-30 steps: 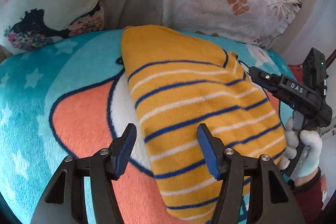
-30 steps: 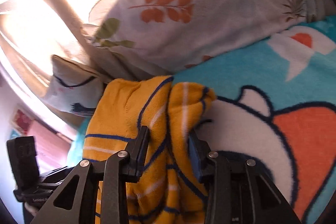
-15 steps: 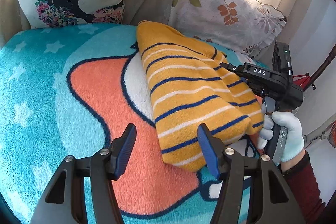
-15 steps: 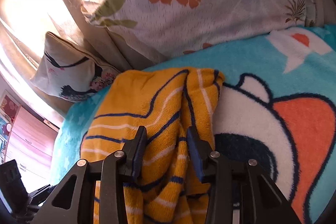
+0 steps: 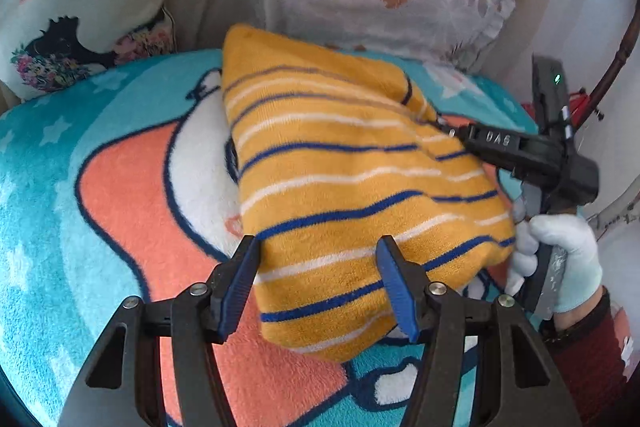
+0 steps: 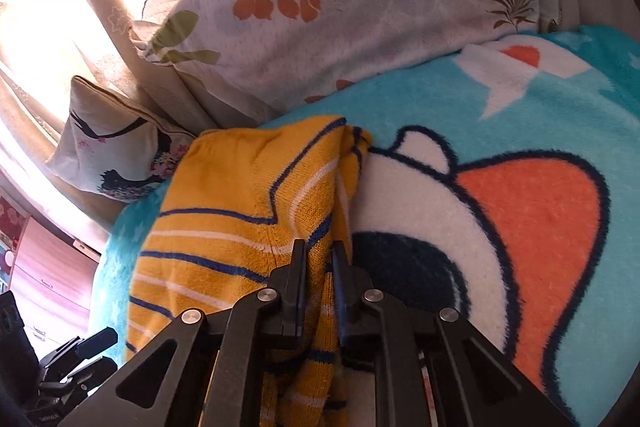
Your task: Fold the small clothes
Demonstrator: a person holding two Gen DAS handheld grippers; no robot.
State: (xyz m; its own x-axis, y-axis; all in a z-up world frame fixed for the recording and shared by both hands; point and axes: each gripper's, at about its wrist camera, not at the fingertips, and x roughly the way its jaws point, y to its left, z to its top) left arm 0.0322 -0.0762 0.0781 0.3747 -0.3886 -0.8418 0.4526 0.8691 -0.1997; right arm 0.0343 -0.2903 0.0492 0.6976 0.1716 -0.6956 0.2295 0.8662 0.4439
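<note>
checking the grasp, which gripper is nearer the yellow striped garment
Right. The right gripper is shut on the yellow striped garment, pinching its edge between the fingers. The left gripper is open in front of the near edge, gripping nothing.
</note>
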